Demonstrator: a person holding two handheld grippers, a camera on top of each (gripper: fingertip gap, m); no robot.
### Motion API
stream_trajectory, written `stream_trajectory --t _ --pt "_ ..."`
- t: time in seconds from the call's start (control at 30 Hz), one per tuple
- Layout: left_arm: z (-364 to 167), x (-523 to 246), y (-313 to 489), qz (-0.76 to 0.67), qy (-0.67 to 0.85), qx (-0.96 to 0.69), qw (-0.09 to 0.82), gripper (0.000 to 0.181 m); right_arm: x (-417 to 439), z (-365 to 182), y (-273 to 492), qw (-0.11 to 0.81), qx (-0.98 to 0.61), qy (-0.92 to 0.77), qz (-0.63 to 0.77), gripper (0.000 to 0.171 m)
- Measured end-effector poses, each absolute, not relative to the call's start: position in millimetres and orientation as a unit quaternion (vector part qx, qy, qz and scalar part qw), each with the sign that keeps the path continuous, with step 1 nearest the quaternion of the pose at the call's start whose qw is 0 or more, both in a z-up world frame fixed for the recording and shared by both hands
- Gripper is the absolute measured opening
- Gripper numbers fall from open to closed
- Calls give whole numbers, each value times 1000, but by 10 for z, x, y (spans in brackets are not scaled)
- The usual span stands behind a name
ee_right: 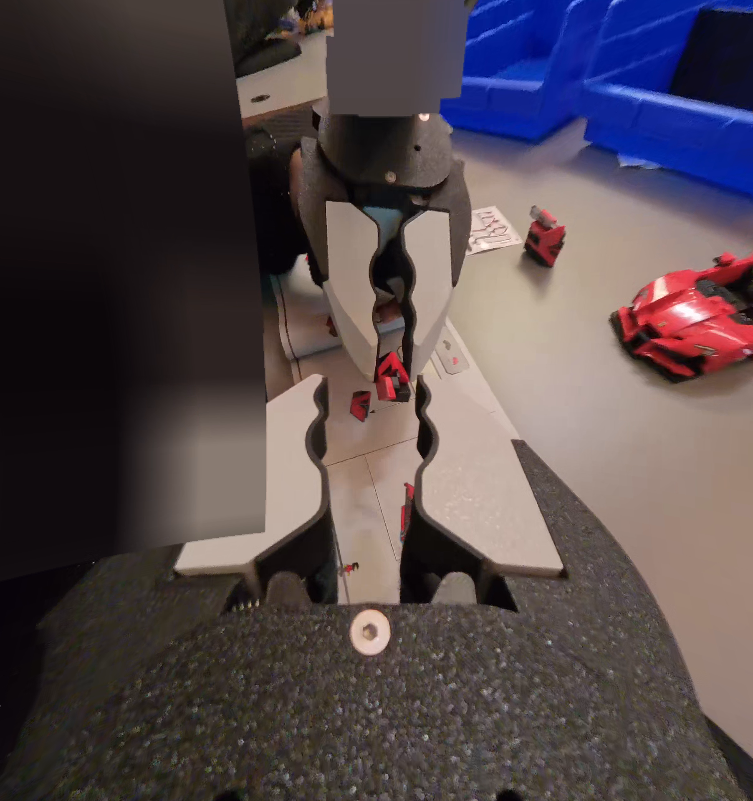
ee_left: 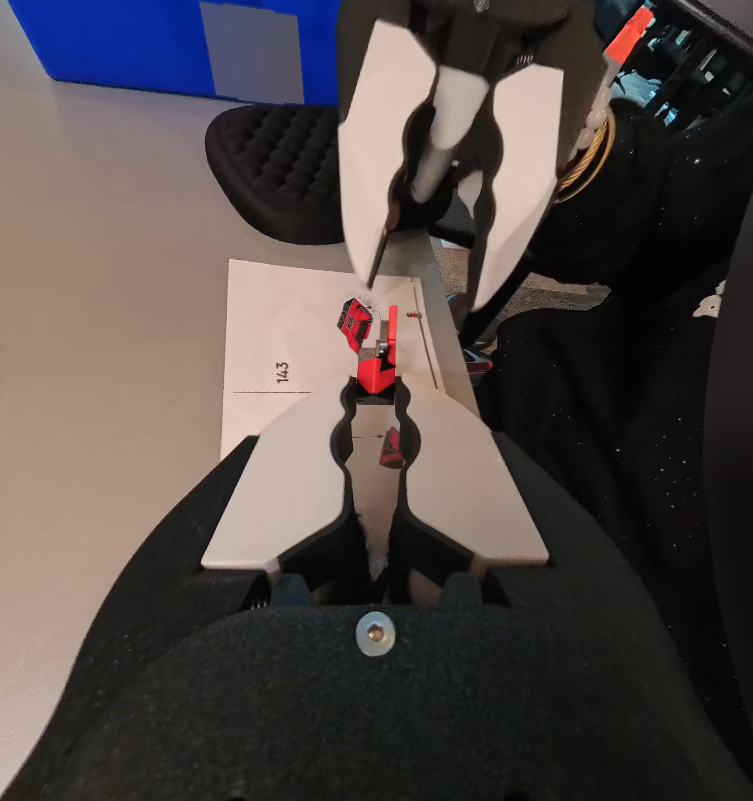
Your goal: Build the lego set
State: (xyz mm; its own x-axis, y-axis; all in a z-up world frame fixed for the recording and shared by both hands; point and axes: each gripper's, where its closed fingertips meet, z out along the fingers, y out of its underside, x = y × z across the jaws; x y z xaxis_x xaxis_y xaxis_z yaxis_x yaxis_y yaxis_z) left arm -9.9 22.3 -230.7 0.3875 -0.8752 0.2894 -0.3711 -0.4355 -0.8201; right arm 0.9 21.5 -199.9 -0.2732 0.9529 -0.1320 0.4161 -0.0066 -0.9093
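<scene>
Left wrist view: my left tongs point(ee_left: 375, 388) are clenched on a small red and black lego assembly point(ee_left: 377, 368), pinched between the fingertips, with a thin red piece standing up from its far side. It hangs just above the open instruction booklet point(ee_left: 279, 329), which lies on the grey bench point(ee_left: 97, 303). My right tongs point(ee_left: 422, 294) point down at it from above, jaws spread with nothing between them, their tips just short of the assembly.

In the right wrist view, my right tongs point(ee_right: 370, 385) gape wide, and the left tongs point(ee_right: 392, 368) face me with the assembly point(ee_right: 390, 377) at their tips, over the booklet point(ee_right: 366, 477). Out to the right on the bench point(ee_right: 583, 477) stand a second small red lego block point(ee_right: 544, 240) beside a sticker sheet point(ee_right: 494, 232), and nearer, a mostly built red lego car point(ee_right: 700, 320). Blue bins point(ee_right: 669, 112) line the far edge. In the left wrist view a black padded cushion point(ee_left: 279, 173) sits beyond the booklet, before a blue bin point(ee_left: 119, 43).
</scene>
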Motion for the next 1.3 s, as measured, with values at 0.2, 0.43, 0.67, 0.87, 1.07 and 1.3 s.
stream_trajectory --t 0.2,0.43,0.67,0.87,1.07,1.3 --pt "-2236 -64 183 -362 423 -754 350 17 -88 -2131 158 232 -547 -647 477 26" --pt "-2180 -29 188 -351 433 -750 355 17 -75 -2098 185 240 -540 -652 476 9" --pt "-2078 29 275 -349 429 -747 369 19 -24 -1985 269 247 -540 -640 488 8" --pt "-2114 45 283 -338 431 -751 369 27 -3 -1970 274 253 -538 -635 492 8" --pt "-2096 -98 303 -309 409 -762 395 47 93 -1954 395 261 -559 -606 502 8" --pt "-1979 -482 300 -277 326 -771 471 58 232 -1766 609 253 -584 -467 614 8"
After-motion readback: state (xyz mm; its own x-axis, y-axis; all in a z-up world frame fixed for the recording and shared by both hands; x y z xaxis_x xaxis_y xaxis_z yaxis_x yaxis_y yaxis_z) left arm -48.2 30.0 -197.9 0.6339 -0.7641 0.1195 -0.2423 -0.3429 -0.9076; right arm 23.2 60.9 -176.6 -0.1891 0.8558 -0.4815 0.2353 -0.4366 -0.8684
